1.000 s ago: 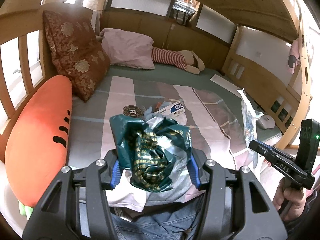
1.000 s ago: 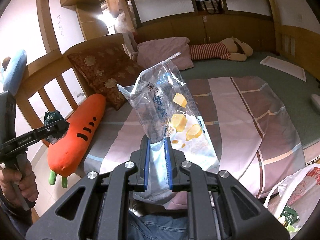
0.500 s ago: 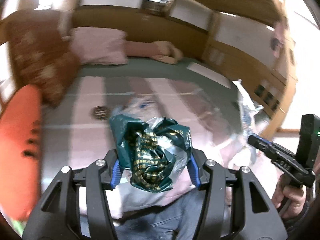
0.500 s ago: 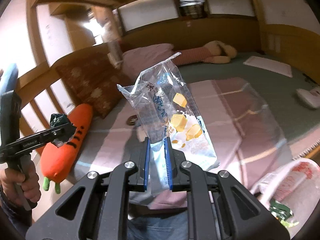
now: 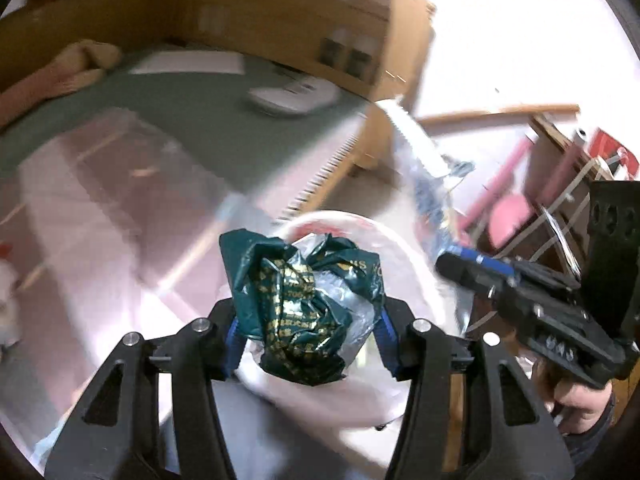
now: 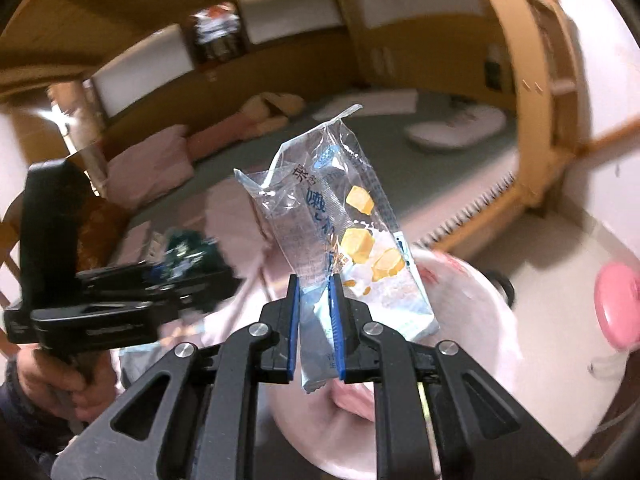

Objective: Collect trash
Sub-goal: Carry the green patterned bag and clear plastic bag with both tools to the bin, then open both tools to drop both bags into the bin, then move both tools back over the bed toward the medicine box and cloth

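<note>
Green crumpled wrapper (image 5: 308,304) clamped in left gripper (image 5: 308,340); clear snack packet (image 6: 340,236) pinched in right gripper (image 6: 315,320). White bag (image 6: 472,320) at lower centre; neither dropped yet.

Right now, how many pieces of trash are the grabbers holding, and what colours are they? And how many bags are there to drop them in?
Dark green crumpled wrapper, in the left gripper: 1
Clear wrapper with yellow cubes printed on it, in the right gripper: 1
White trash bag below them: 1
Total: 3
</note>
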`<move>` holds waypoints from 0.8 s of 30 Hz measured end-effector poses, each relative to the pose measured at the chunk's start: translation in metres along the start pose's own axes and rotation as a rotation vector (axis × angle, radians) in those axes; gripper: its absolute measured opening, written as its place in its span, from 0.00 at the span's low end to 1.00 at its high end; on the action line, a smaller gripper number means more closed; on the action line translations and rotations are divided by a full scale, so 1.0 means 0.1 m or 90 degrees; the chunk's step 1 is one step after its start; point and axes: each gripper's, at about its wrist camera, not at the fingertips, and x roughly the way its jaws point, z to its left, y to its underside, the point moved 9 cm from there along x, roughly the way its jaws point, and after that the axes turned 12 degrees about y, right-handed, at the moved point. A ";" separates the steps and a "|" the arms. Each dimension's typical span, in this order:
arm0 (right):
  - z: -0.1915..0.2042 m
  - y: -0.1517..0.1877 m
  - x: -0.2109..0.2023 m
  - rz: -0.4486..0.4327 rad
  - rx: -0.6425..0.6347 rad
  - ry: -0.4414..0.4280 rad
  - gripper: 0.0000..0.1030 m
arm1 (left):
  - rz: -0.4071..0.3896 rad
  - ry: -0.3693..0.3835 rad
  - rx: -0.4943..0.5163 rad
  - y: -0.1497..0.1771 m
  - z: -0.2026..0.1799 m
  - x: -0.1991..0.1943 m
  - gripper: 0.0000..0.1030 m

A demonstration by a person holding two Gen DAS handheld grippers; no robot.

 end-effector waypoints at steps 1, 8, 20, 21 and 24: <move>-0.10 -0.01 0.01 0.005 0.010 0.010 0.16 | 0.011 0.008 0.004 -0.01 -0.05 0.13 0.56; 0.08 -0.16 -0.07 -0.051 -0.032 0.022 0.78 | -0.006 -0.122 0.013 0.14 0.38 0.04 0.91; 2.08 0.03 0.45 -0.020 -0.219 -0.108 0.81 | -0.199 -0.398 -0.257 1.27 1.95 -2.63 0.96; 2.32 0.07 0.48 -0.018 -0.236 -0.129 0.81 | -0.207 -0.419 -0.266 1.37 1.97 -2.80 0.96; 2.78 0.17 0.48 -0.009 -0.266 -0.160 0.81 | -0.229 -0.470 -0.295 1.67 2.00 -3.28 0.97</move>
